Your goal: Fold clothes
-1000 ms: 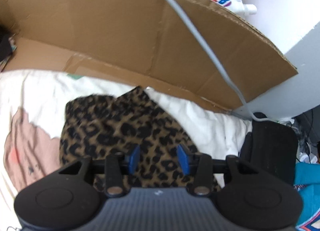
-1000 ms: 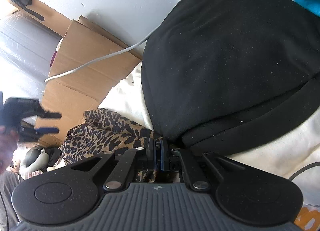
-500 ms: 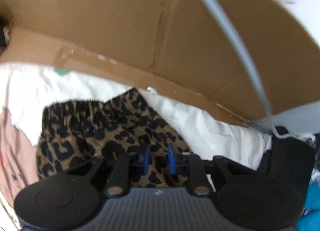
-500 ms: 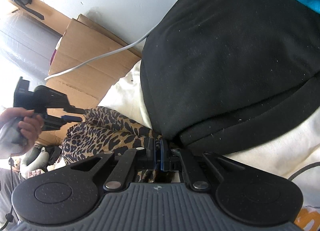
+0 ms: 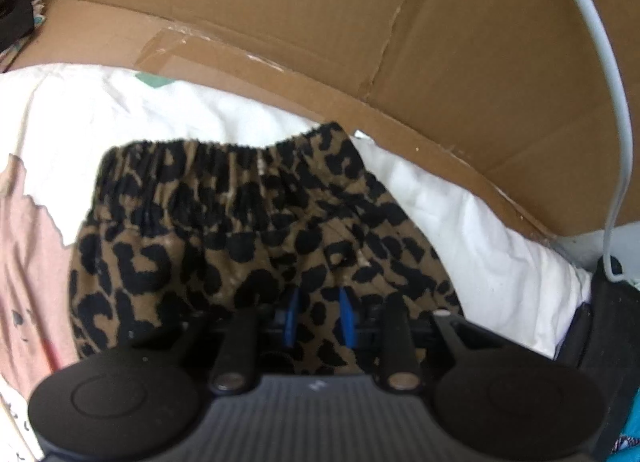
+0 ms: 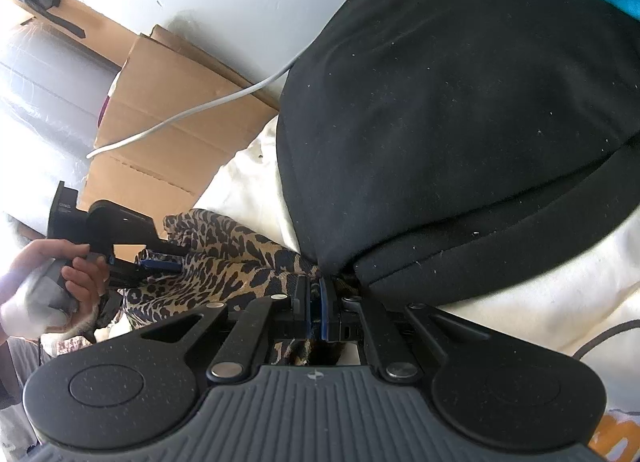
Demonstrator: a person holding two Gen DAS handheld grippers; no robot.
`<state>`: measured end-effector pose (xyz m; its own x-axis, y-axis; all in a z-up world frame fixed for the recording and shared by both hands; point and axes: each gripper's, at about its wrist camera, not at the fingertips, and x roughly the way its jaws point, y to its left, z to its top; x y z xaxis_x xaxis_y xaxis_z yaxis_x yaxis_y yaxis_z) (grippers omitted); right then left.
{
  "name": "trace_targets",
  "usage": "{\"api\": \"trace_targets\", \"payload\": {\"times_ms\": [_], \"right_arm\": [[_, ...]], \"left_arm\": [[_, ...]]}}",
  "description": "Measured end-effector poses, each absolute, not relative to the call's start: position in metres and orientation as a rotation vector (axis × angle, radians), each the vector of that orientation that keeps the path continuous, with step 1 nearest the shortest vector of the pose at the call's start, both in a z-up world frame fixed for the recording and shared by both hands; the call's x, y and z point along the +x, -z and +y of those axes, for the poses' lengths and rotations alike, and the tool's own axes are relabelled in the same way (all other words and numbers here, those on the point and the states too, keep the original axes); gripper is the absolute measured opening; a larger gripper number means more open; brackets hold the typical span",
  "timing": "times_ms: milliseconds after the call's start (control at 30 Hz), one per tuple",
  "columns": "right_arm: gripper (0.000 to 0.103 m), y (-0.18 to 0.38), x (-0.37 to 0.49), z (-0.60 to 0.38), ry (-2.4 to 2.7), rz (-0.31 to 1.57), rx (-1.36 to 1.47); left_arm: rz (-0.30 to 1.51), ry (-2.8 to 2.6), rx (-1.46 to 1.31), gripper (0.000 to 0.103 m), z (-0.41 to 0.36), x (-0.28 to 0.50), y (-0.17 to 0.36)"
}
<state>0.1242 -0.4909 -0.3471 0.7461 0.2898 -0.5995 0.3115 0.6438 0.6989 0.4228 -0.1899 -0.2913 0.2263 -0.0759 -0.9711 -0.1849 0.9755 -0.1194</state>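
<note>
Currently you are at the grasping step: your right gripper (image 6: 316,308) pinches one edge of the brown-and-black leopard-print elastic-waist garment (image 5: 256,230), which lies on the white bedding (image 5: 460,222). Your left gripper (image 5: 318,318) straddles the fabric, fingers narrowly spread. Next, press them together, then lift both edges evenly.

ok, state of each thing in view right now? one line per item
leopard-print garment: crumpled on the white bedding, elastic waistband facing the box
left gripper: open, fingers over the leopard fabric, not closed on it
right gripper: shut on the garment's edge
black garment: heaped, unfolded, beside the leopard one
cardboard box: flap open, behind the bedding
white cable: draped loose across the box
</note>
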Motion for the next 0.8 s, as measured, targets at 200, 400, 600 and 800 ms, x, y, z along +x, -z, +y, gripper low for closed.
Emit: {"api": "trace_targets", "payload": {"times_ms": [200,400,600,800], "right_arm": [[0.003,0.348,0.124,-0.491,0.014,0.758,0.891],[0.004,0.348,0.125,-0.492,0.007,0.766,0.88],[0.006,0.35,0.125,-0.492,0.015,0.759,0.881],[0.006,0.352,0.127,-0.492,0.014,0.763,0.881]], "left_arm": [[1.307,-0.084,-0.202,0.035,-0.188,0.43,0.284],[1.33,-0.089,-0.189,0.033,-0.19,0.427,0.303],[1.403,-0.085,-0.177,0.028,-0.178,0.411,0.321],[1.424,-0.083,-0.177,0.025,-0.169,0.399,0.328]]}}
